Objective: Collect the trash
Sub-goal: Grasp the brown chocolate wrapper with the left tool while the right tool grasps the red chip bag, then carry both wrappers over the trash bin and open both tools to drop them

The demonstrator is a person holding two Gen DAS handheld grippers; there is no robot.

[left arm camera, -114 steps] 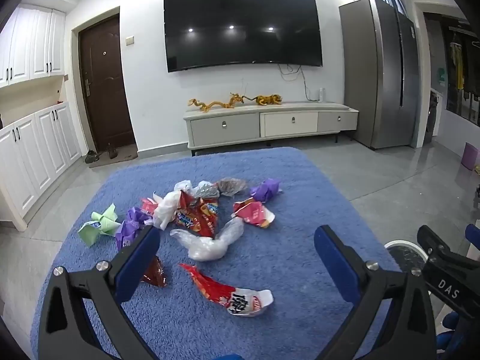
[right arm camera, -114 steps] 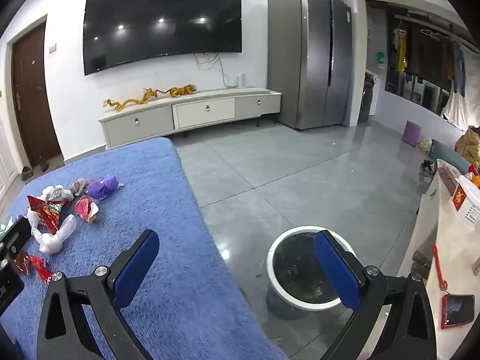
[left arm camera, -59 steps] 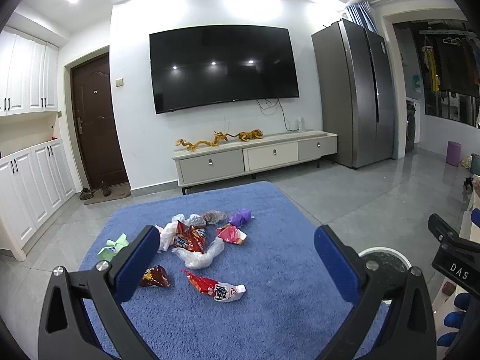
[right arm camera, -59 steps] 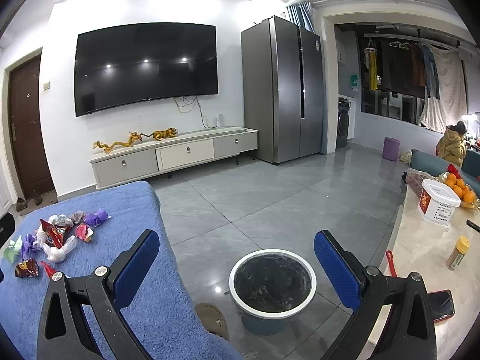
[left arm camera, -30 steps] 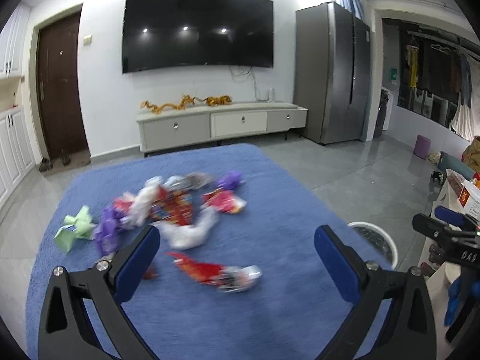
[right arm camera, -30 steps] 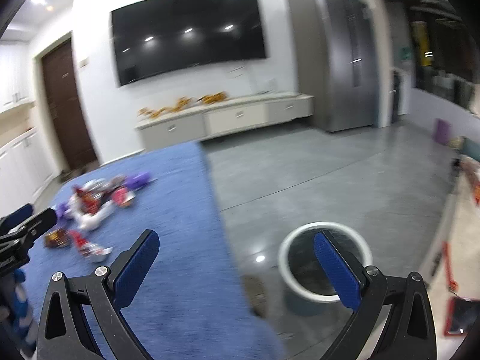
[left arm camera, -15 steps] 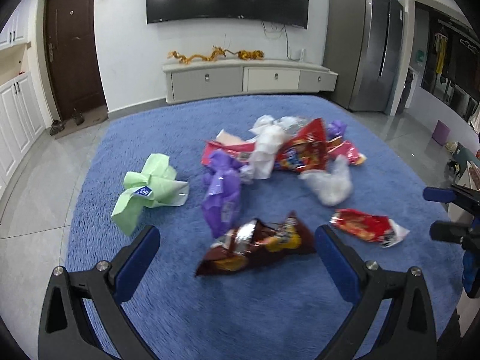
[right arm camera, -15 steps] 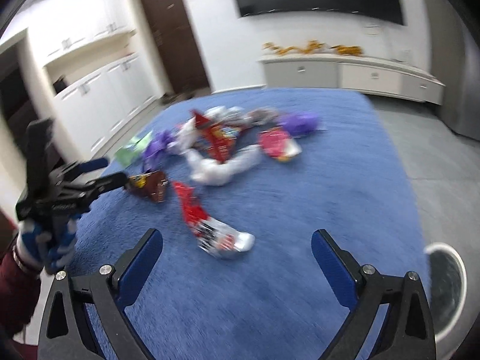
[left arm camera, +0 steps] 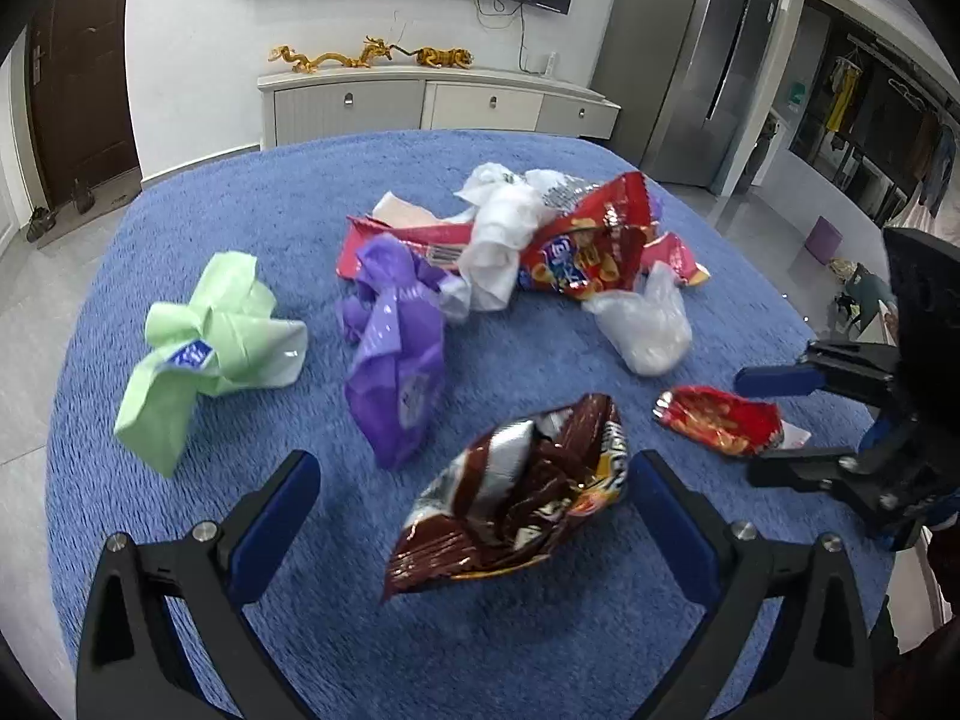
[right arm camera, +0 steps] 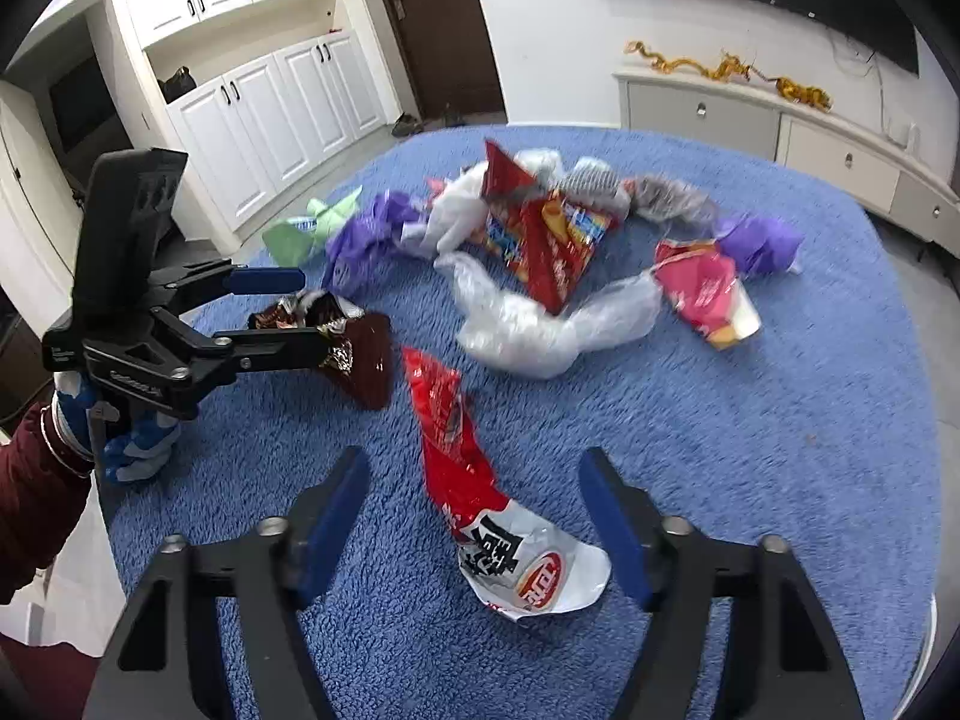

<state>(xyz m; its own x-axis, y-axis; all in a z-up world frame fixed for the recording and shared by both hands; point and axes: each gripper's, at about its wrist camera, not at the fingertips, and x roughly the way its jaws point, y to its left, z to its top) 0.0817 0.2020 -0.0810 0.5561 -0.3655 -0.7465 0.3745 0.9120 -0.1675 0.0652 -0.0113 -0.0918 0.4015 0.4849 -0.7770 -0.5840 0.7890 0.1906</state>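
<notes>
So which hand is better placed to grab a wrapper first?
Probably the right: the right gripper has been closing, its fingers already flanking the red-and-white wrapper. The left gripper is wide open around the brown wrapper.

No lettering on the wrappers (right arm camera: 510, 552) reads clearly.

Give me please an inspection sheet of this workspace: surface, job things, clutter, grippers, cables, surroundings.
Surface: blue fleece cover.
Job's things: brown wrapper between the open left gripper pads; red wrapper between the right gripper pads, which have just been closing, no contact yet.
Clutter: green bag, purple bag, clear bag.
Cables: wires under the TV.
Surroundings: cabinet, fridge.
</notes>
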